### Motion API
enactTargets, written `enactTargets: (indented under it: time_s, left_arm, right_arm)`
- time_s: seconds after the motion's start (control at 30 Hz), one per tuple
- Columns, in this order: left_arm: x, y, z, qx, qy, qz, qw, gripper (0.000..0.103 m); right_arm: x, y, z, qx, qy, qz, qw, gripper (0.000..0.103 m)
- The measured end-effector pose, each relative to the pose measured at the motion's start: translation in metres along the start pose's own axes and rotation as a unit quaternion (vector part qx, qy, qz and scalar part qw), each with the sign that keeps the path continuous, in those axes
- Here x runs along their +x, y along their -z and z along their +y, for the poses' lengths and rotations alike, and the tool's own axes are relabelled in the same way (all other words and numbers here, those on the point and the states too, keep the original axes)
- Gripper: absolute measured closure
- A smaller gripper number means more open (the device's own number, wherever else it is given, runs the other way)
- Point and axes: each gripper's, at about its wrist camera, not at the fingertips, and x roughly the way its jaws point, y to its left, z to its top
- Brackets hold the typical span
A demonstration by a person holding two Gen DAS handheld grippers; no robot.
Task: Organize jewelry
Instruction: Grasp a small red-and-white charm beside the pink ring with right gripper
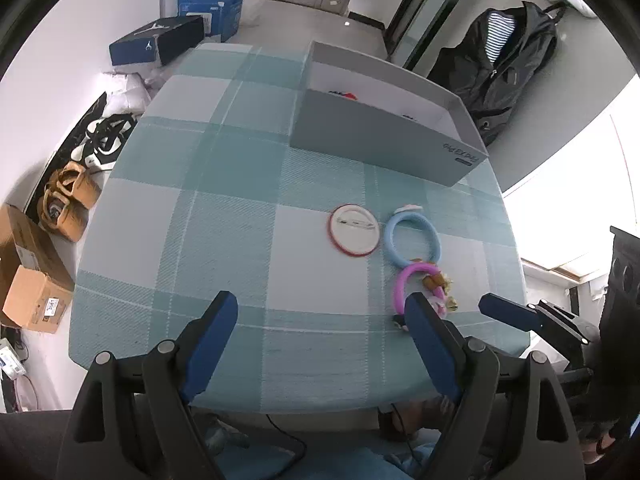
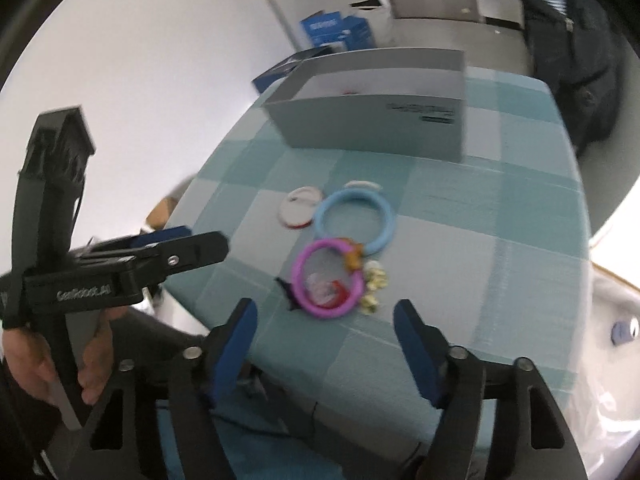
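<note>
Both claws are standing apart and empty over the near edge of the desk (image 1: 168, 216), which is covered in a teal-and-white checked cloth. The left claw (image 1: 322, 312) is spread wide above bare cloth, its right finger (image 1: 424, 320) partly covering the near end of the jewelry cluster. The right claw (image 2: 325, 316) is gaping at a middling width, pointing steeply down just short of the pink plastic ring (image 2: 326, 276), with nothing between its blue pads.

That ring is the nearest piece, and it is lying in a tangle — a small orange-brown charm (image 2: 352, 260), pale gold beads (image 2: 374, 280), something red and clear inside its loop, and a dark scrap at its left. Just beyond, the larger light-blue plastic ring (image 2: 354, 220) is touching it at the charm. Beside that sits the round white pin badge with a red rim (image 1: 351, 230), face down. Farthest back, the open grey cardboard box (image 1: 384, 144) is waiting, with a few items already inside.

The risk, as I judge it, is in the crowding: a pinch on the pink ring could drag the blue one along or scatter the loose beads toward the desk edge. Closing flat on a thin ring may also make it skid off the cloth — and the left claw, so near, could be knocked by the right.
</note>
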Motion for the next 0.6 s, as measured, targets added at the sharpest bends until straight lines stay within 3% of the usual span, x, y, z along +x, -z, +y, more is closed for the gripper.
enactTargets:
  time_s: [0.17,0.27,0.6]
  left_arm:
    - [0.001,-0.001,0.003,-0.010,0.004,0.005,0.9999,0.021]
    - [0.001,-0.001,0.007,-0.013,0.009,0.008,0.9998,0.021]
    - [0.007,-0.003,0.019,-0.031,0.020,0.020,0.9991,0.021]
  right_arm:
    - [0.011,-0.004,0.008,-0.017,0.022,0.002,1.000,0.052]
    - [0.019,-0.004,0.010,-0.024,0.028,0.012,0.999,0.066]
    - [0.022,-0.007,0.002,-0.011,0.026,0.014,0.999,0.097]
